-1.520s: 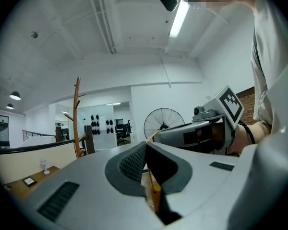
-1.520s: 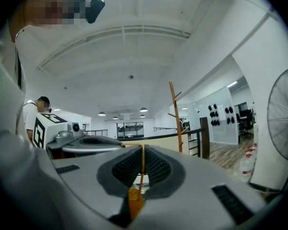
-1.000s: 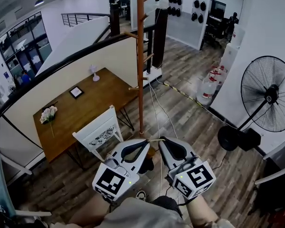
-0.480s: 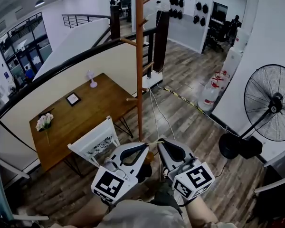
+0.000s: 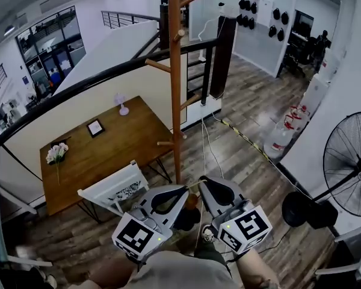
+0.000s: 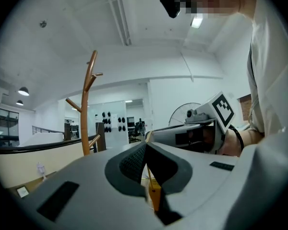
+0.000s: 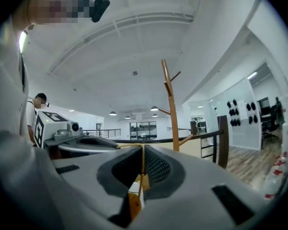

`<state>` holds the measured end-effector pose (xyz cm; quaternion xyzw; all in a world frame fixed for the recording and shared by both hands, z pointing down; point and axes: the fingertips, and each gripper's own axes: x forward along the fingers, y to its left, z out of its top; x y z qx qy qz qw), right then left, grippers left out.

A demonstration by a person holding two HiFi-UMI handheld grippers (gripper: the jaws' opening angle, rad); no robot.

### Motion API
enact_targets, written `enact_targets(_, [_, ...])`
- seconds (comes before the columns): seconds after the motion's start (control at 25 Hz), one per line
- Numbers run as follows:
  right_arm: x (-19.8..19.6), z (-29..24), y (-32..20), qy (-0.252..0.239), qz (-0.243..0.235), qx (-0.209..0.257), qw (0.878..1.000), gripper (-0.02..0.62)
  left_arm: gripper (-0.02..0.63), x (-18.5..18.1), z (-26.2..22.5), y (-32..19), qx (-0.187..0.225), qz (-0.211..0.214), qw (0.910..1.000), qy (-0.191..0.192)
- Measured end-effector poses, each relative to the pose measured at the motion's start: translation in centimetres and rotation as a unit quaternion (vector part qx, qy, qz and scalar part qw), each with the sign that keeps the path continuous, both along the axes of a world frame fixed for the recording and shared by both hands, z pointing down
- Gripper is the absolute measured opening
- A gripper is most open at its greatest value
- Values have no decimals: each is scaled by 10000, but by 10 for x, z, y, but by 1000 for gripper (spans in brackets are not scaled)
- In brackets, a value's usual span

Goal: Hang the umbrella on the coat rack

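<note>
Coat rack (image 5: pixel 175 89) nearer now, straight ahead of left hand-held gripper (image 5: pixel 185 189) and right hand-held gripper (image 5: pixel 202 183), both clamped on cord (image 5: pixel 194 183) of umbrella (image 5: pixel 186 217), apparently hanging just beneath. Hooking onto a peg likely next.

A wooden table (image 5: pixel 120 143) (white chair (image 5: pixel 111 188) beside it) and a black fan (image 5: pixel 352 173) stand on plank flooring (image 5: pixel 246 107).

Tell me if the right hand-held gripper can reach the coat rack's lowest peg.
Probably yes: nothing stands between the right hand-held gripper and the lowest peg, though it grips a cord shared with the left hand-held gripper.
</note>
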<state>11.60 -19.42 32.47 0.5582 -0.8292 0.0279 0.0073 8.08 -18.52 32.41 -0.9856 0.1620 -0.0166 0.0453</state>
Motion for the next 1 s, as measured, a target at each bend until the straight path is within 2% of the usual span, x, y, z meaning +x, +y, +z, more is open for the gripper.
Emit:
enact_targets(0.16, [37, -4, -32, -59, -430, -89, 9990, 9, 0, 37, 0, -32, -117, -441, 9989, -123])
enact_targets(0.32, [74, -7, -62, -178, -898, -172, 9957, 9, 0, 75, -2, -64, -255, -833, 9962, -46])
enact_targets(0.56, [109, -12, -96, -87, -1514, -97, 9884, 9, 0, 111, -6, -97, -196, -1439, 9894, -73])
enact_targets(0.76, [120, -9, -119, -28, -1922, -57, 9813, 9, 0, 123, -5, -116, -173, -1812, 9833, -43])
enact_targets(1.0, [115, 0, -136, -169, -2213, -130, 9750, 9, 0, 118, 2, -130, -230, -2064, 9781, -161])
